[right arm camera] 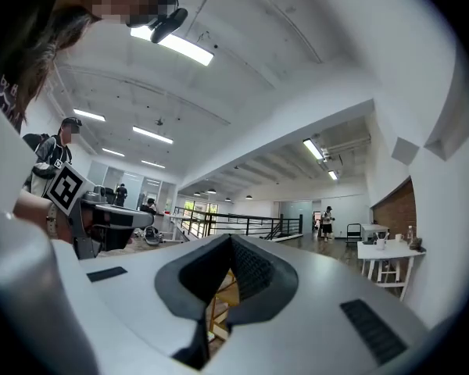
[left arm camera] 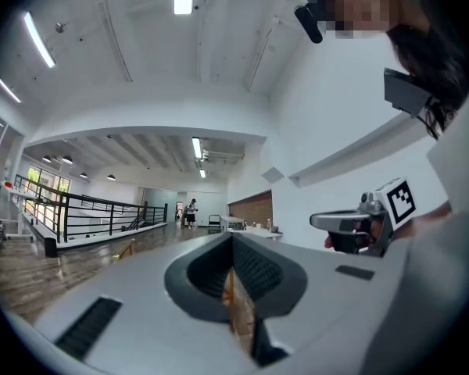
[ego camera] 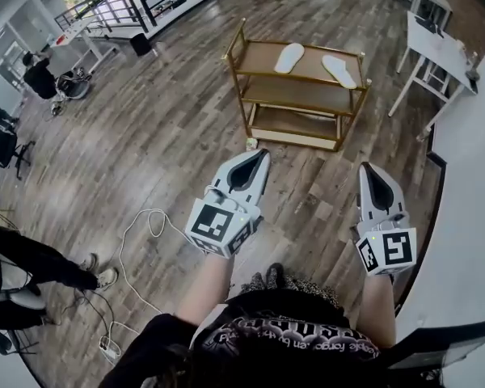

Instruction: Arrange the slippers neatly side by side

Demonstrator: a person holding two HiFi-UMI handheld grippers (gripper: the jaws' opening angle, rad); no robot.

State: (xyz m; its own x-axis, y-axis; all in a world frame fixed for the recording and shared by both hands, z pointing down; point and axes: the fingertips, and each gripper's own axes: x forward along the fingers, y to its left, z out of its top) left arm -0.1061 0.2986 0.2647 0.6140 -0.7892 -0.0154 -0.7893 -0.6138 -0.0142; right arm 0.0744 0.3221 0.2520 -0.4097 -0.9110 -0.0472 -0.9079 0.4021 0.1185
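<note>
Two white slippers lie apart on the top level of a gold three-tier shelf (ego camera: pixel 263 59): one (ego camera: pixel 289 57) left of middle, the other (ego camera: pixel 339 70) to its right, angled away from it. My left gripper (ego camera: pixel 263 155) is held level over the wooden floor, well short of the shelf, jaws shut with nothing between them. My right gripper (ego camera: pixel 364 169) hangs beside it on the right, also shut and empty. In the left gripper view the closed jaw tips (left arm camera: pixel 233 237) meet, and the shelf's gold frame shows through the slot behind them. The right gripper view shows the same (right arm camera: pixel 233 239).
White tables (ego camera: pixel 440 51) stand right of the shelf by a white wall. A small object (ego camera: pixel 251 144) sits on the floor at the shelf's front left foot. A white cable (ego camera: pixel 137 241) runs to a power strip (ego camera: pixel 109 347) at lower left. People's legs (ego camera: pixel 40 265) are at far left.
</note>
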